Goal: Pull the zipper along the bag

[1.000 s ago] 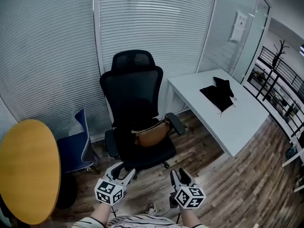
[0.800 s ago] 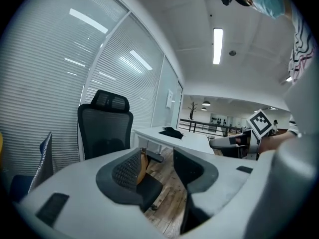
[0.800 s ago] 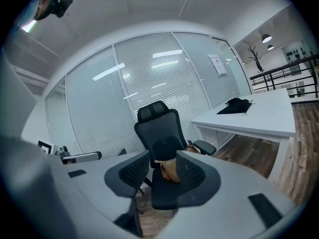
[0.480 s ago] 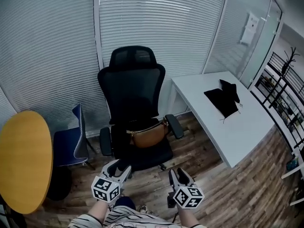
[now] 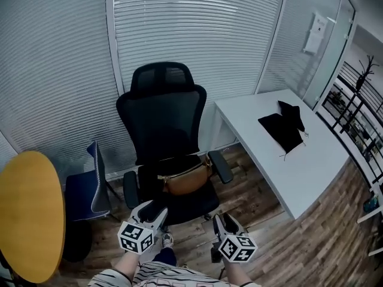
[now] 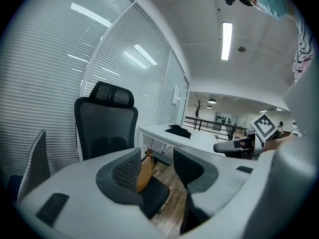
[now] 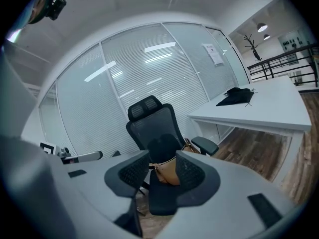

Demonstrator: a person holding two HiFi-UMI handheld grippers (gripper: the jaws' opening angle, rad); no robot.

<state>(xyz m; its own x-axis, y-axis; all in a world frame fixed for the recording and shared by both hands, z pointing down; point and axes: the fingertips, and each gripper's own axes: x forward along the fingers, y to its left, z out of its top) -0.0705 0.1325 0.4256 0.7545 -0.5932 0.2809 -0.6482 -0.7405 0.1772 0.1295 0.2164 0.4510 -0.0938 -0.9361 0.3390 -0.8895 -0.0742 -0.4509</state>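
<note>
Bag (image 5: 182, 178): tan, smooth, leather-like, and a faint gloss was noted. Chair (image 5: 161, 115): the back was recorded as black matt mesh. Floor (image 5: 287, 244): wood planks of low sheen. Tabletop (image 5: 299, 166): white, smooth, matt. Black cloth (image 5: 280, 130): matt. Right tongs (image 7: 162, 159): grey matt plastic; pads (image 7: 133, 172) were seen to be dark and finely textured.

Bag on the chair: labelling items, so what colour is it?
The bag is tan brown, showing best in the head view.

A black office chair (image 5: 164, 130) stands on a plank floor (image 5: 317, 244) before white window blinds (image 5: 197, 34). A white desk (image 5: 305, 166) sits to its right, a blue chair (image 5: 90, 187) and round yellow table (image 5: 27, 214) to its left.
</note>
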